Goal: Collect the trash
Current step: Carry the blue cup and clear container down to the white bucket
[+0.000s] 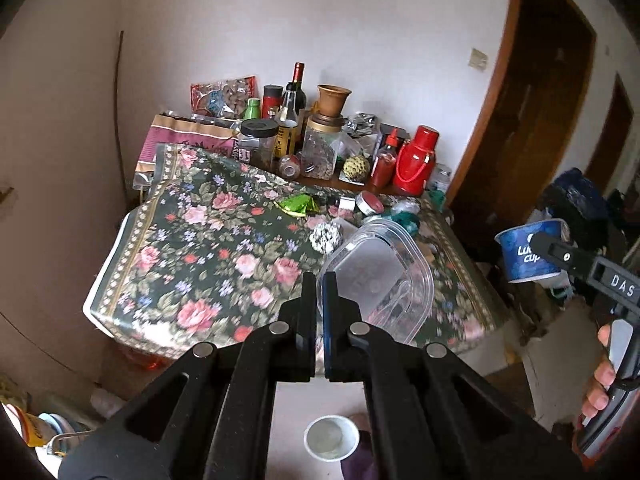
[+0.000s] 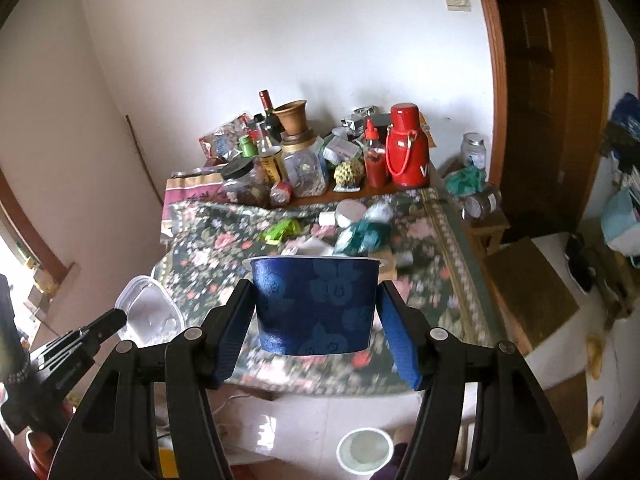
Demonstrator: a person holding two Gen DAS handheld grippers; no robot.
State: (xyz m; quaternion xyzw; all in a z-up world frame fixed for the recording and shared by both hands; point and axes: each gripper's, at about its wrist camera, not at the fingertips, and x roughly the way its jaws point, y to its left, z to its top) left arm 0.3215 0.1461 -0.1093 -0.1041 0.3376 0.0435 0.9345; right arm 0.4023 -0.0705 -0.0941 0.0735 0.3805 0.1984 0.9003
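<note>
Both pairs of jaws are clamped on something: the left gripper (image 1: 319, 280) pinches the near rim of a clear tub (image 1: 380, 276) between nearly touching fingers, and the right gripper (image 2: 316, 304) squeezes a blue cup (image 2: 316, 304) by its sides, a blue pad on each flank. Seen from the left wrist, the tub hangs tilted over the front right part of the floral cloth (image 1: 192, 256) covering the table, its open side turned toward the camera. On the cloth beyond it lie a crumpled black-and-white wrapper (image 1: 327, 237), just past the tub's far edge, and farther back a green foil wrapper (image 1: 298, 205). Behind these, against the wall, jars and bottles crowd the bare wood, with a red sauce bottle (image 1: 386, 160) and a red flask (image 1: 416, 160) at the right end. Teal crumpled plastic (image 1: 406, 214) sits near the table's right edge. At far right in the same view, the cup is held upright in the air, off the table's right side, white rim up, with the person's hand (image 1: 600, 376) on the handle below. Down on the floor, between the left gripper's arms, stands a white paper cup (image 1: 331, 438), seen from above.
</note>
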